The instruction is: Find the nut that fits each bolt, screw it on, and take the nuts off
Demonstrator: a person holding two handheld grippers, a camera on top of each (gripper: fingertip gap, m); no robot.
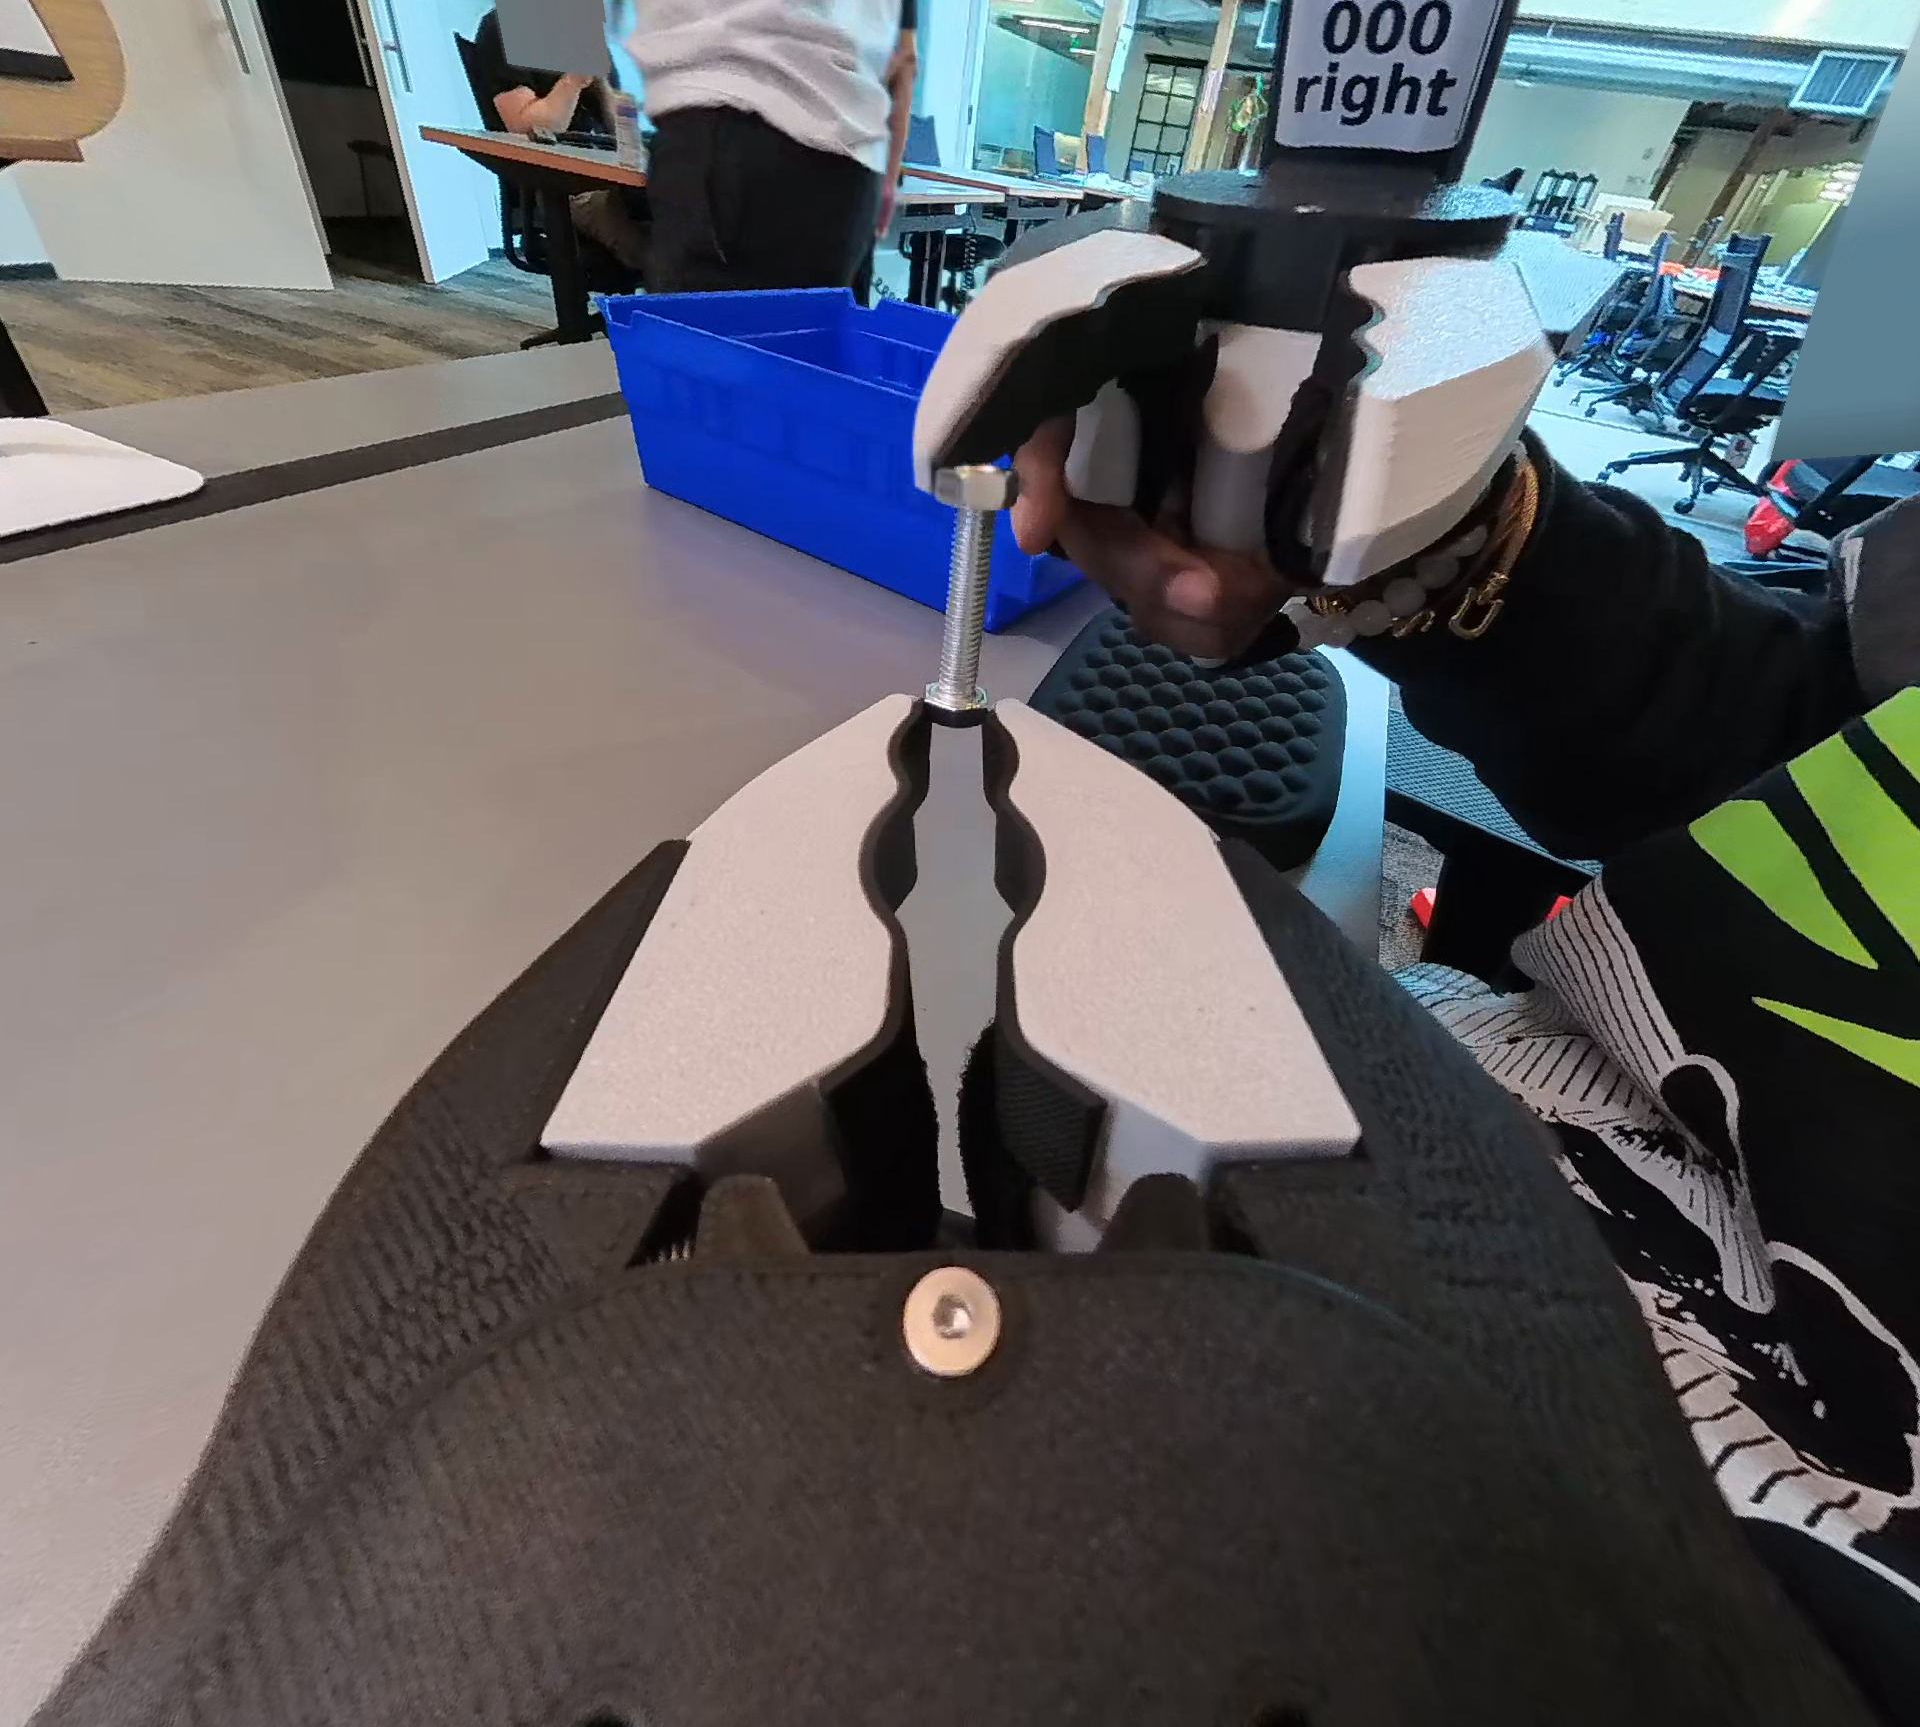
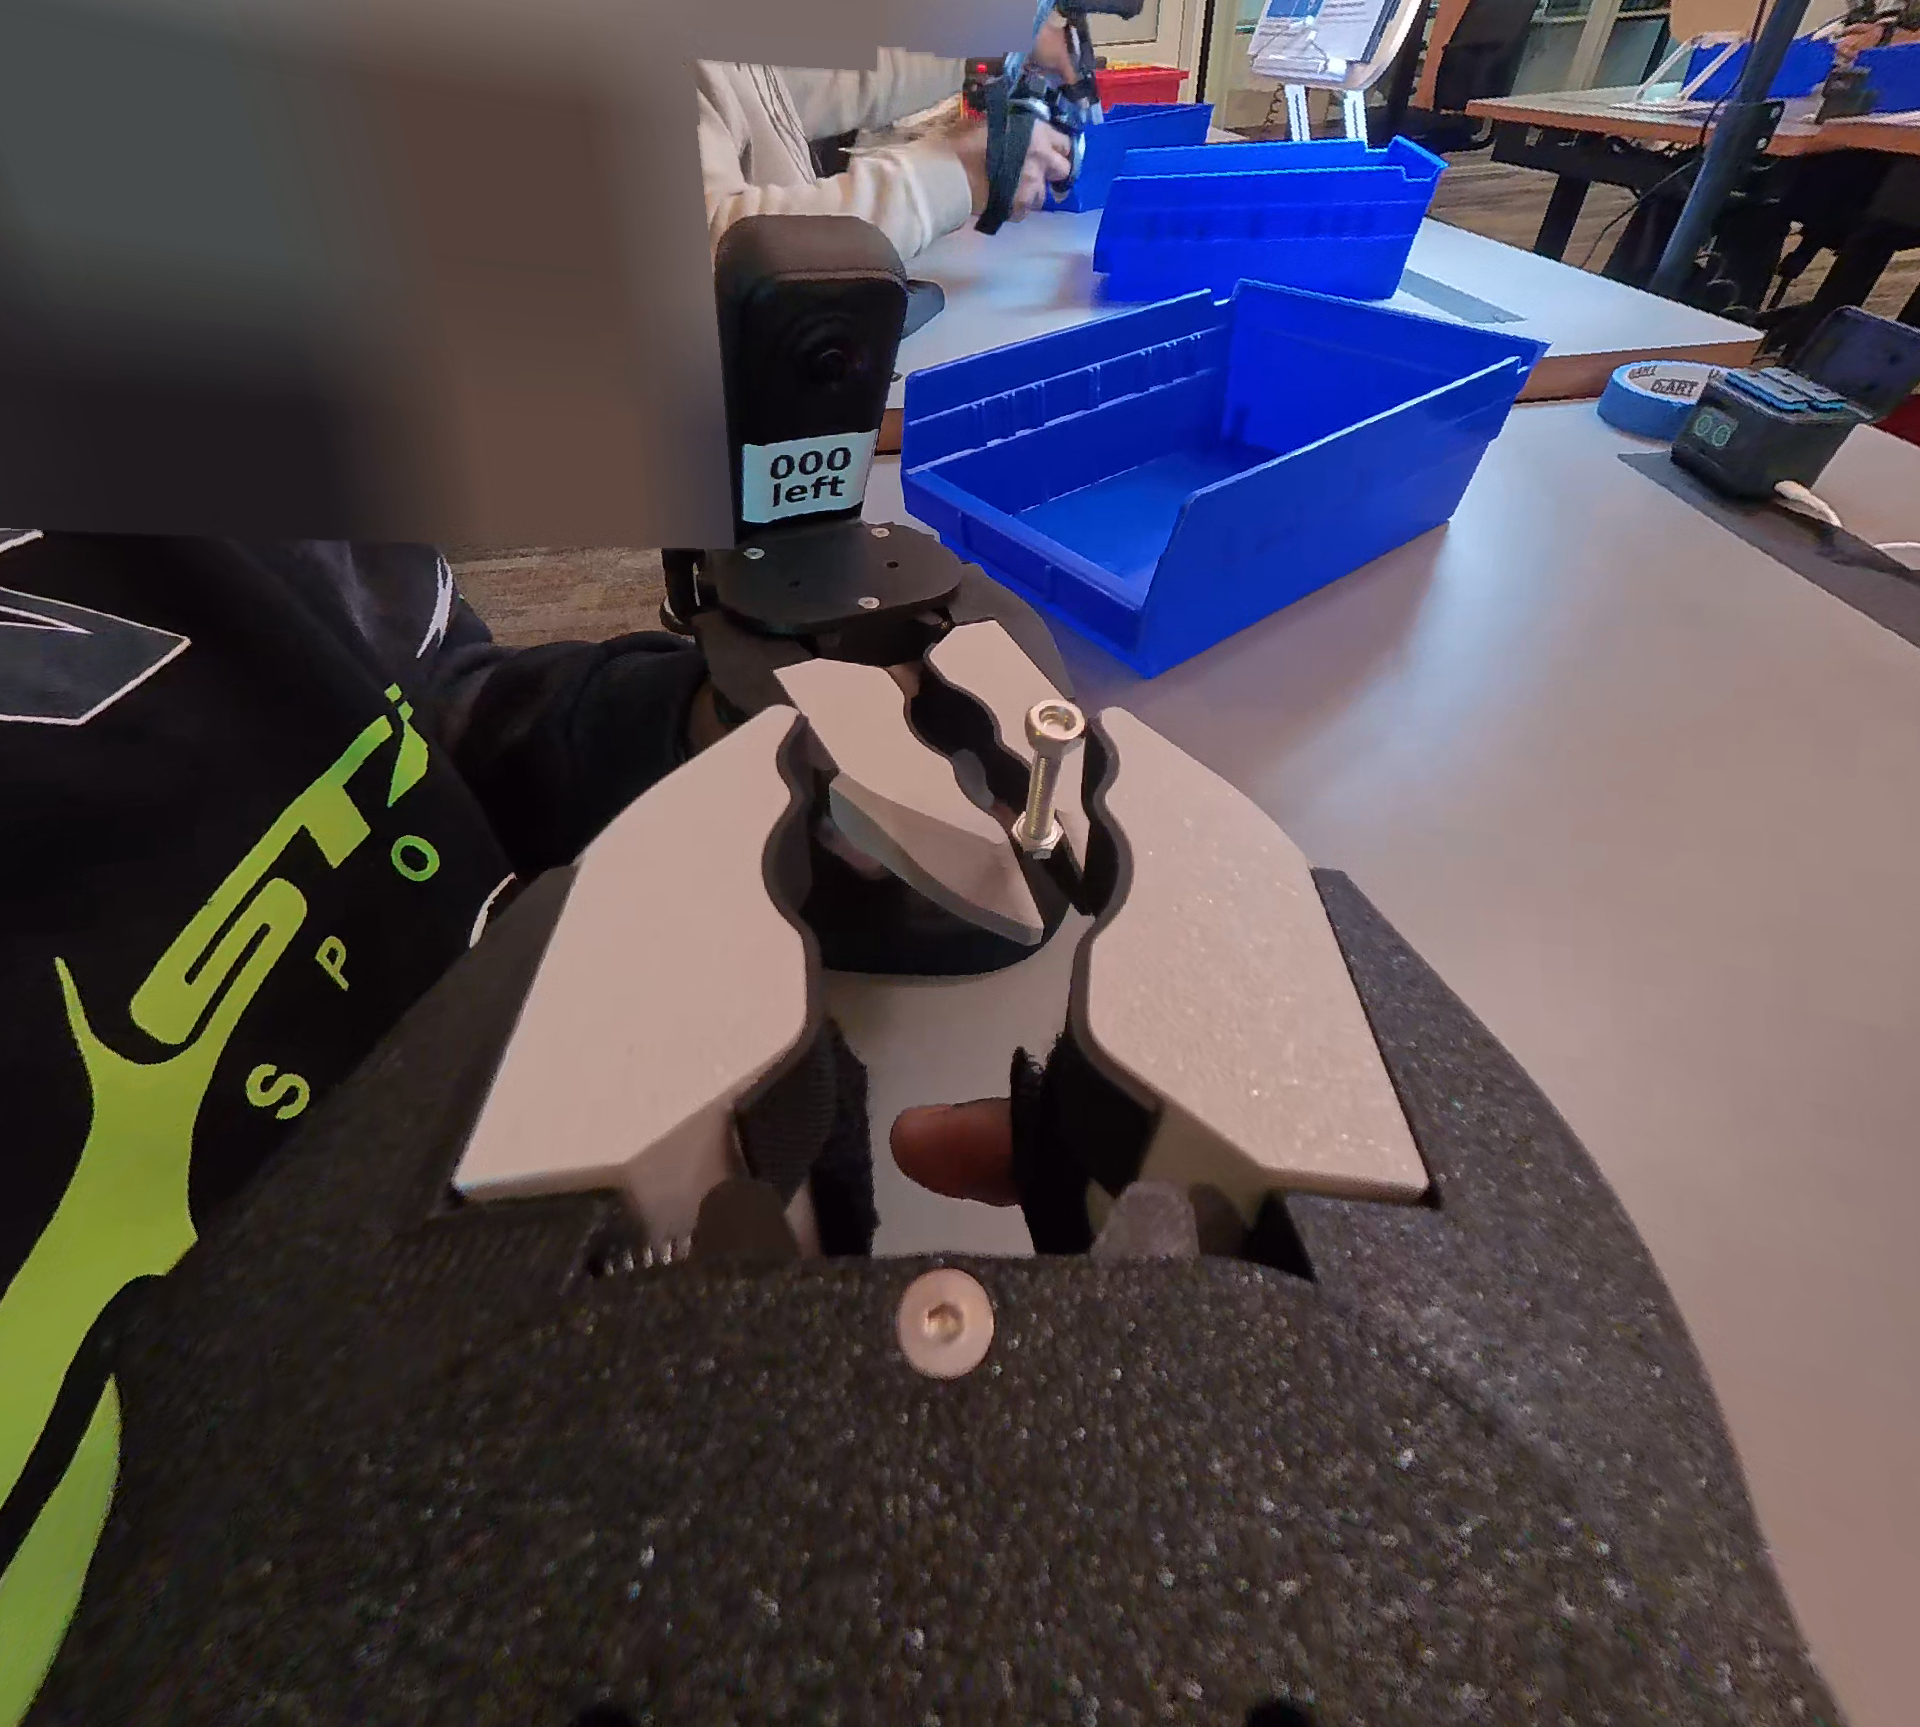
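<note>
The left gripper (image 1: 958, 713) is closed on a nut (image 1: 957, 696) at its fingertips; the bolt (image 1: 967, 591) stands up from this nut. The right gripper (image 2: 940, 742) is wide open, its pads apart around the bolt head (image 2: 1054, 725). A blue bin (image 1: 790, 420) is on the table (image 1: 416, 690) beyond both jaws.

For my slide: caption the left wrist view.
Left tongs grip a nut on an upright bolt; right tongs over its head, blue bin behind.

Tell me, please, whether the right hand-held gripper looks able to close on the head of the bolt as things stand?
Probably yes: the right hand-held gripper is open, with the bolt head beside its right finger. The left hand-held gripper grips only the nut below.
</note>
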